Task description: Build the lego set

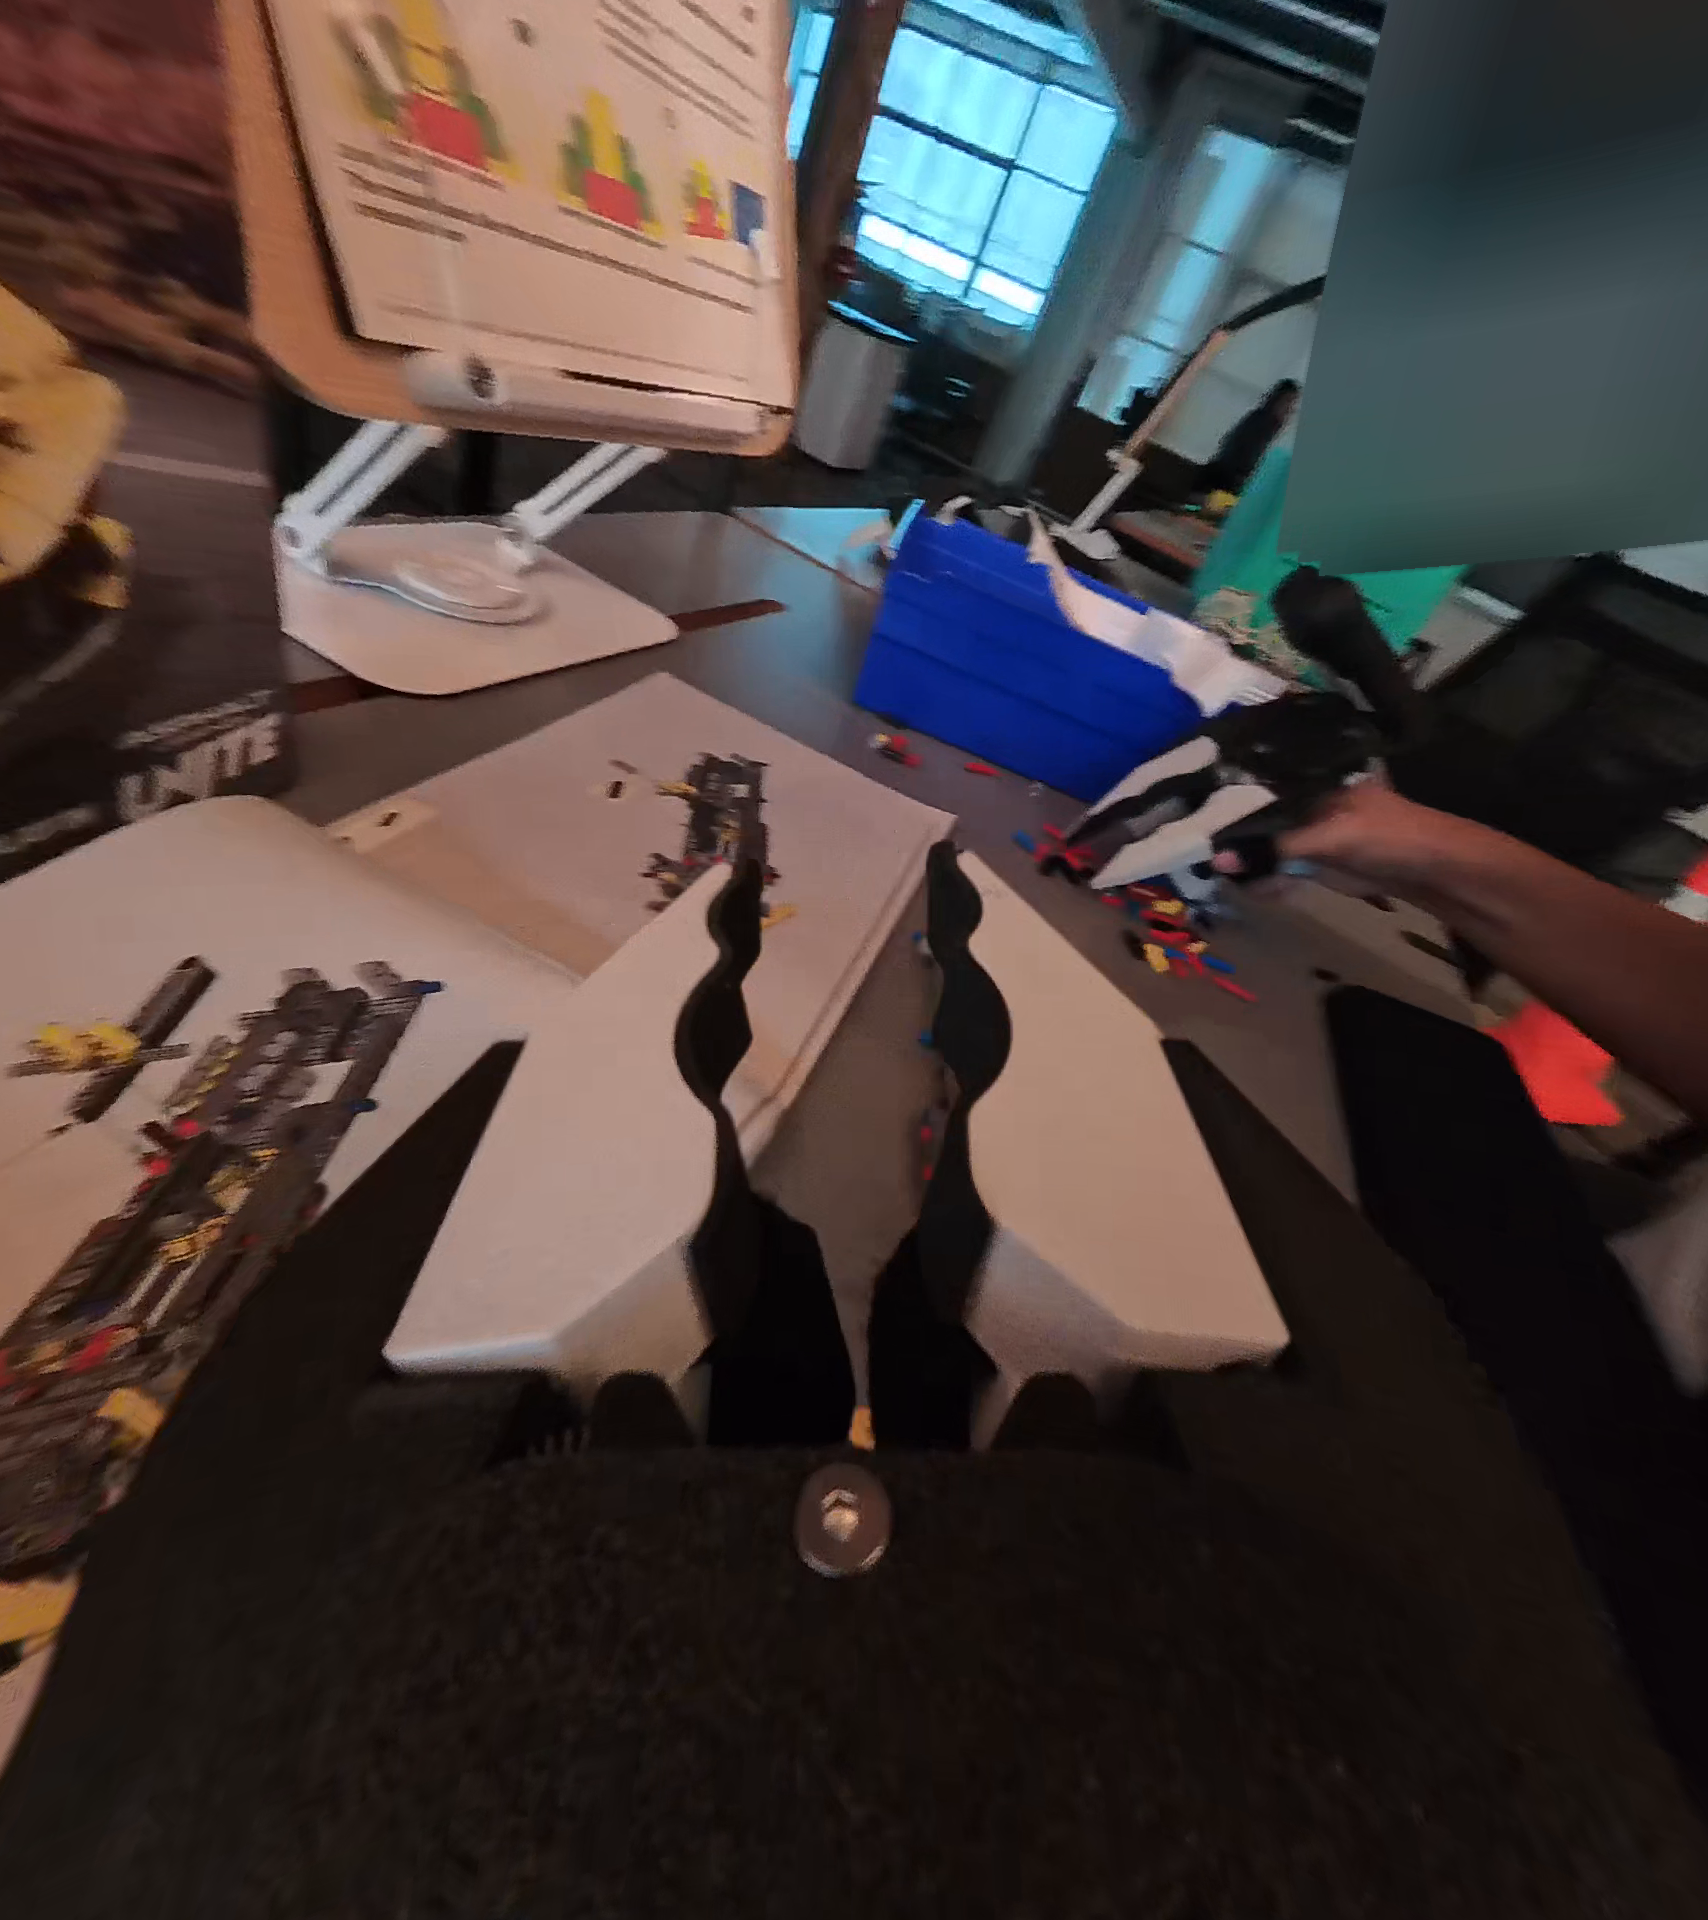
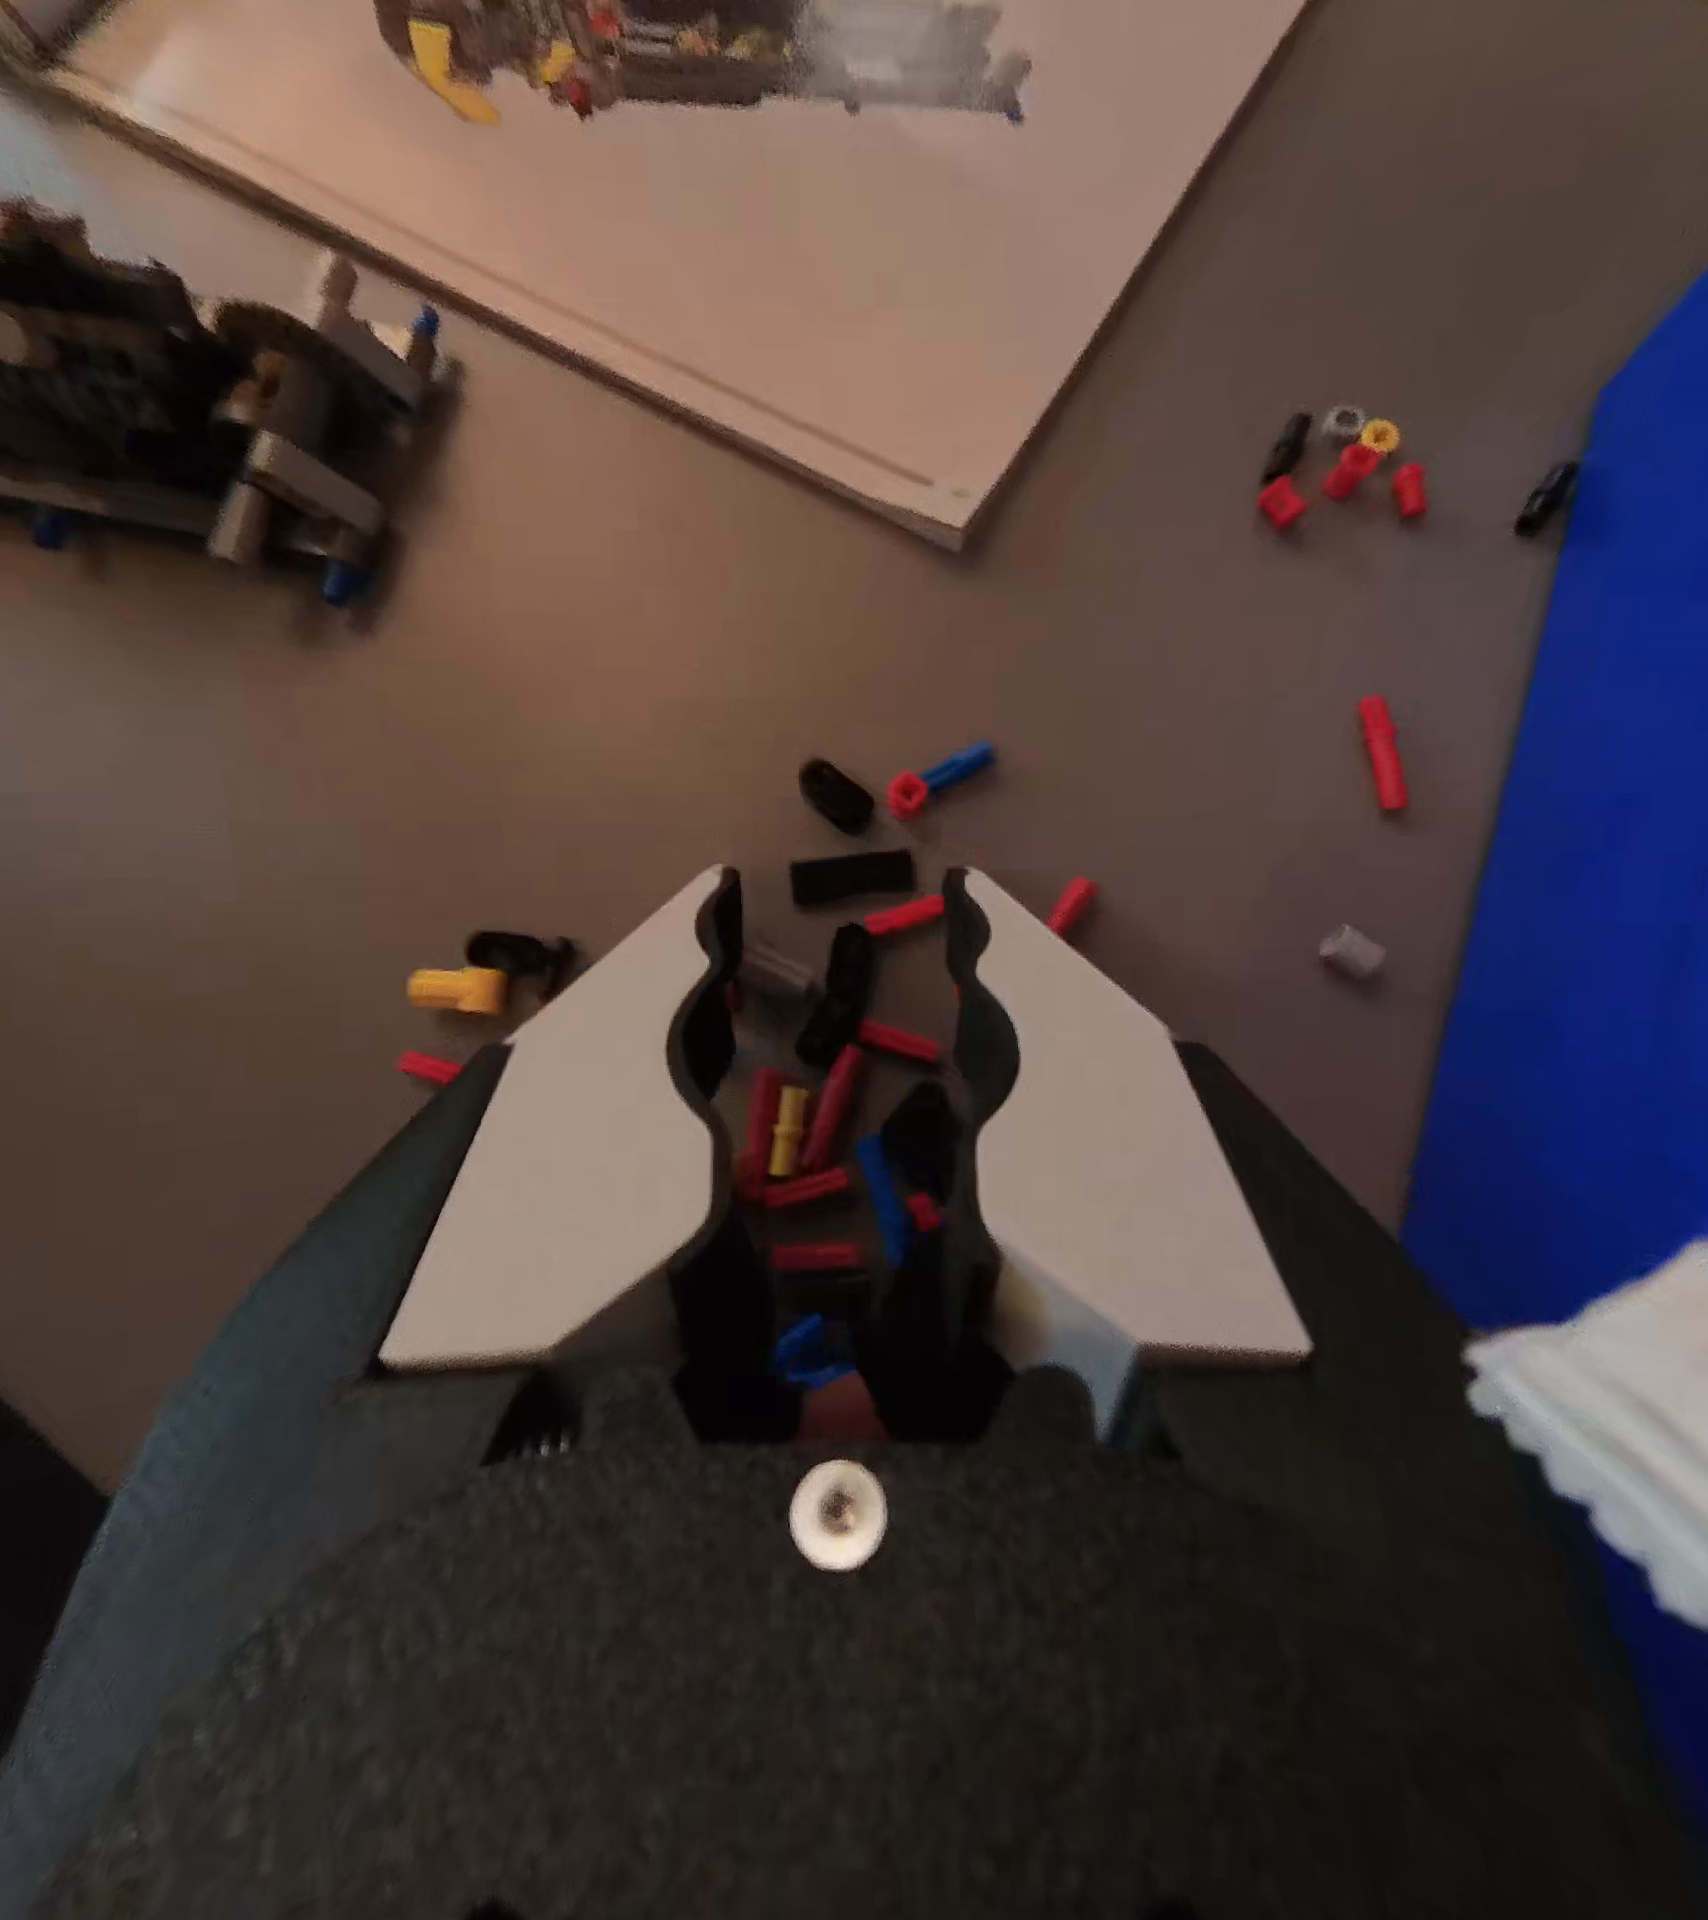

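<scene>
Blue bin (image 1: 995,665) on the grey table (image 2: 206,935) holding white paper-like sheets (image 1: 1130,623), right gripper (image 2: 839,878) jaws parted and empty over scattered lego pins (image 2: 808,1132), partly built lego model (image 2: 133,416) beside the open instruction booklet (image 2: 725,270), left gripper (image 1: 845,868) jaws narrowly apart, empty, above the booklet.

L tool (image 1: 845,878): white fingers, blk wavy pads | R tool (image 2: 839,883): same, silver screw

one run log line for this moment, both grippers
left gripper: open, empty, above open white instruction booklet | right gripper: open, empty, over loose red, black, blue plastic pins on grey table
</scene>
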